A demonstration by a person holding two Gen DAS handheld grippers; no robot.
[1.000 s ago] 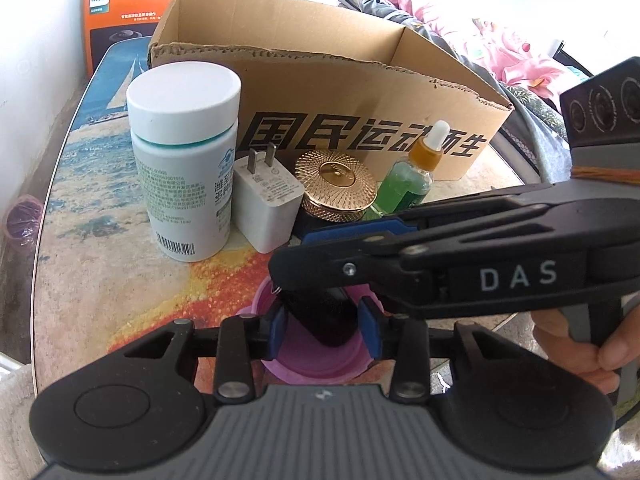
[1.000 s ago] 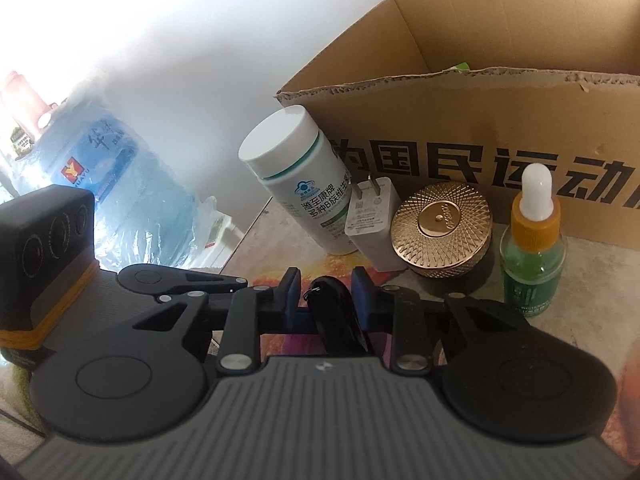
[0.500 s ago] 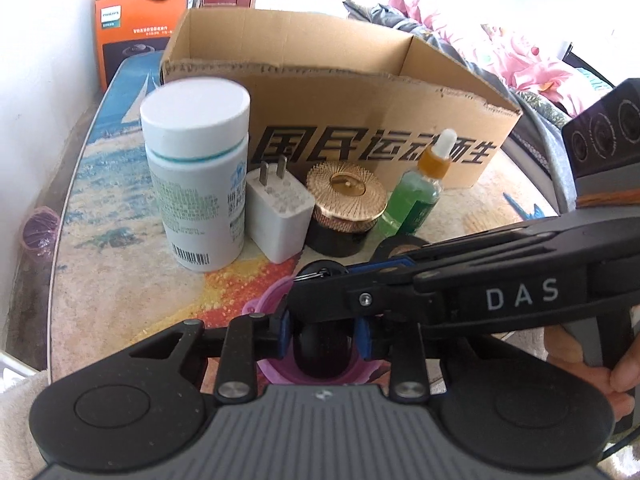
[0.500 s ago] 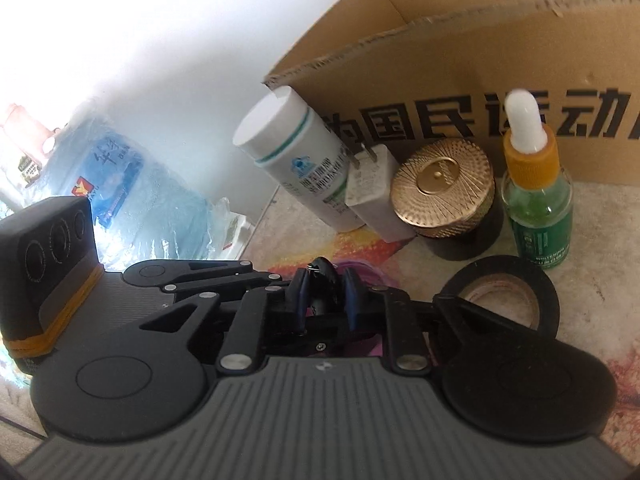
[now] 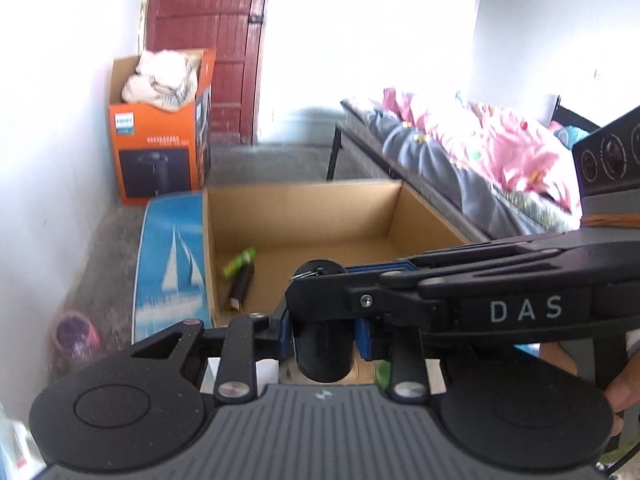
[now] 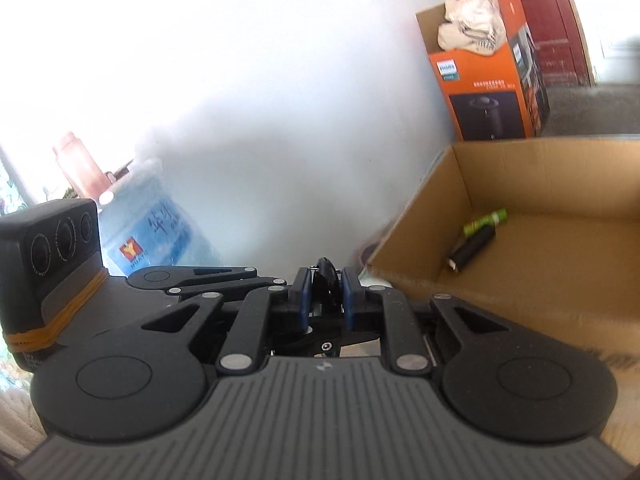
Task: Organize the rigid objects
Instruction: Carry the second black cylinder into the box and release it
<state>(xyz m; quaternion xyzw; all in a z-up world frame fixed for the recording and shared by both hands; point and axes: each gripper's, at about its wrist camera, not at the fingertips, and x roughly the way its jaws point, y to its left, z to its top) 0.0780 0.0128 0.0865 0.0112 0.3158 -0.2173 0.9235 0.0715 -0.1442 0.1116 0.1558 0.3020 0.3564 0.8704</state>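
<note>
A black key fob (image 5: 322, 344) with a metal ring is gripped by both grippers at once. My left gripper (image 5: 323, 330) is shut on its body. My right gripper (image 6: 326, 294) is shut on it (image 6: 326, 280) from the right and crosses the left wrist view (image 5: 460, 292). Both hold it in the air near the front wall of the open cardboard box (image 5: 304, 216). Inside the box lie a green tube (image 5: 239, 262) and a black stick (image 5: 241, 288); they also show in the right wrist view (image 6: 485, 221) (image 6: 471, 248).
An orange Philips carton (image 5: 158, 152) with cloth stands by the white wall behind the box. A bed with pink bedding (image 5: 472, 148) is on the right. A blue water jug (image 6: 156, 224) is at left. The table's sailboat print (image 5: 172, 264) shows left of the box.
Both grippers have risen together with the key fob from the pink dish on the table to above the box's front wall. The bottles, charger and jar have dropped out of view.
</note>
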